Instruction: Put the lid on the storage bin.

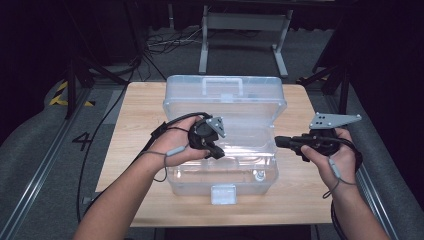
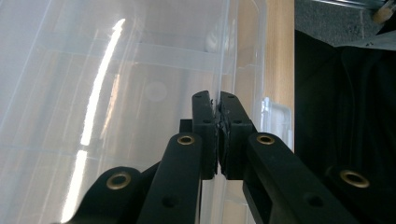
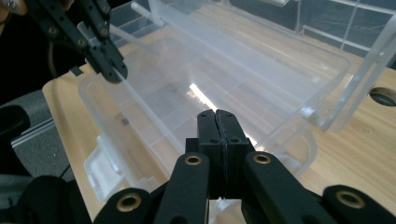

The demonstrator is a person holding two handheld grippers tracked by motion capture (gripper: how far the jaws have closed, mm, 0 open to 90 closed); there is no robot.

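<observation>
While the open clear box sits mid-table, the left gripper pinches its inner tray's edge; the right gripper, jaws closed empty, hovers just beside its right end.

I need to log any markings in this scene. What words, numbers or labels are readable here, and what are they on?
"4": a dark numeral on the grey floor left of the table, in the high view.
Clear plastic box: no label or print can be made out on it.
Left gripper and right gripper: no readable marking on either.
</observation>
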